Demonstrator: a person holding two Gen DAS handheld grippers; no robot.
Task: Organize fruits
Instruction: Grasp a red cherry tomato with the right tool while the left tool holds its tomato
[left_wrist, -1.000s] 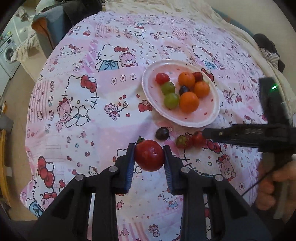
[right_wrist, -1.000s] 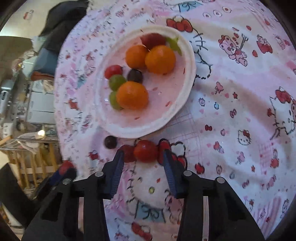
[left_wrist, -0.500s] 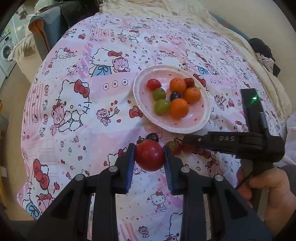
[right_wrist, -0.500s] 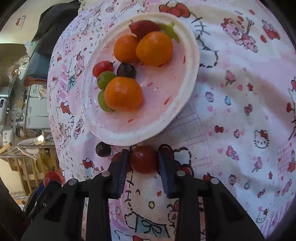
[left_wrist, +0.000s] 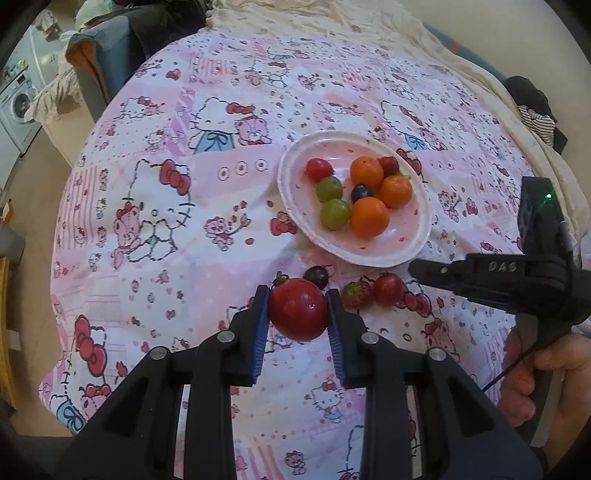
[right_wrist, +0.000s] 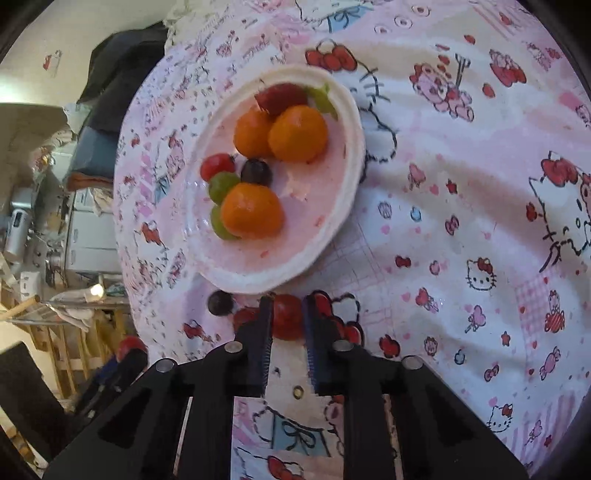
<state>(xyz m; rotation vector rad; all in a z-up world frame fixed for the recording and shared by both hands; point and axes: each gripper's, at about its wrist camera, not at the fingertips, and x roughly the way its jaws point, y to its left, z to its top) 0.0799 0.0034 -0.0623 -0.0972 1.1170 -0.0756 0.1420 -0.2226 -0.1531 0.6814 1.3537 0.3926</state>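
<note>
Worktop under a pink cartoon-cat cloth (left_wrist: 207, 229), clutter and a washing machine (left_wrist: 18, 107) off to the side.

Left wrist view: left claw (left_wrist: 297, 314) clamped on a big red fruit (left_wrist: 298, 309), lifted clear of the cloth and angled steeply down, short of the plate (left_wrist: 291, 206). Probably parked there so both loads go in together. Plate already holds oranges, green grapes, a dark grape and red pieces. Loose ones just off its near rim: dark grape (left_wrist: 316, 277), strawberry (left_wrist: 356, 294), cherry tomato (left_wrist: 388, 289). Right claw (left_wrist: 417, 266) comes in from the side, tip next to that tomato; hand (left_wrist: 543, 384) wraps the handle.

Right wrist view: right claw (right_wrist: 287, 319) jaws have just been closing, now pinching the cherry tomato (right_wrist: 287, 316) right below the plate rim (right_wrist: 347, 192). Pitched down, tomato apparently still at cloth level. Strawberry (right_wrist: 244, 316) touching its outer finger, could get dragged on lift.
</note>
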